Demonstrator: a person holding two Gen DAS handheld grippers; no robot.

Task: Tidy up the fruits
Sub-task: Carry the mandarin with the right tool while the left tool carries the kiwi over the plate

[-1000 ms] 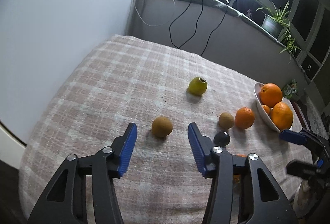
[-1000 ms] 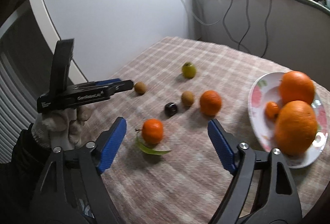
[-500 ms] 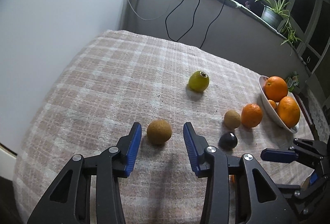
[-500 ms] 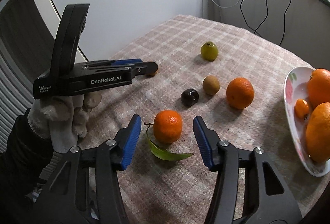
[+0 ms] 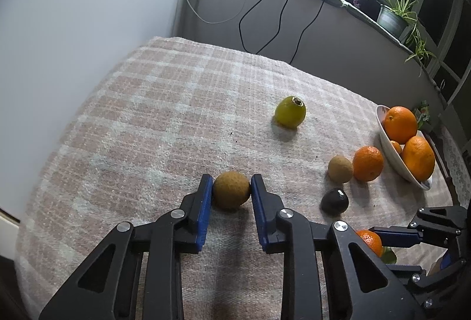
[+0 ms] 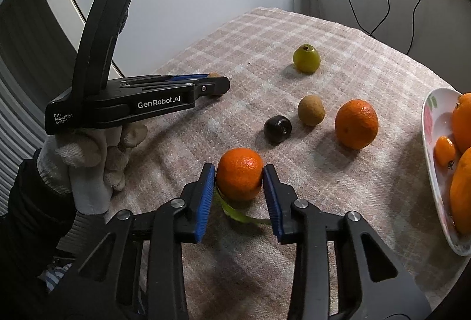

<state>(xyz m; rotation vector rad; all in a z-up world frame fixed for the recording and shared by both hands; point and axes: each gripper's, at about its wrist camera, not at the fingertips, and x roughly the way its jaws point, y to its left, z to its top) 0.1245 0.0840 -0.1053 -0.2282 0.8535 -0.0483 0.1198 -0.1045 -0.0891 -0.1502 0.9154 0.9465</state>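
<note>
While both grippers sit low over the checked tablecloth [image 5: 153,102], the grasping step is judged to be in hand. At the left, the left gripper [image 5: 231,191] is seen with its blue pads pressed against both sides of a round brown fruit [image 5: 231,193], which rests on the cloth. Further right, the right gripper [image 6: 239,176] is clamped likewise on a small leafy tangerine [image 6: 240,172], not yet lifted. Between them and the dish, a green fruit [image 6: 306,58], a dark fruit [image 6: 277,129], a second brown fruit [image 6: 311,110] and a loose orange [image 6: 356,123] are left lying. At the far right, oranges are already held in the white dish [image 6: 428,125]. A lift and carry rightward to that dish is probably called for next, with both grips kept firm.
</note>
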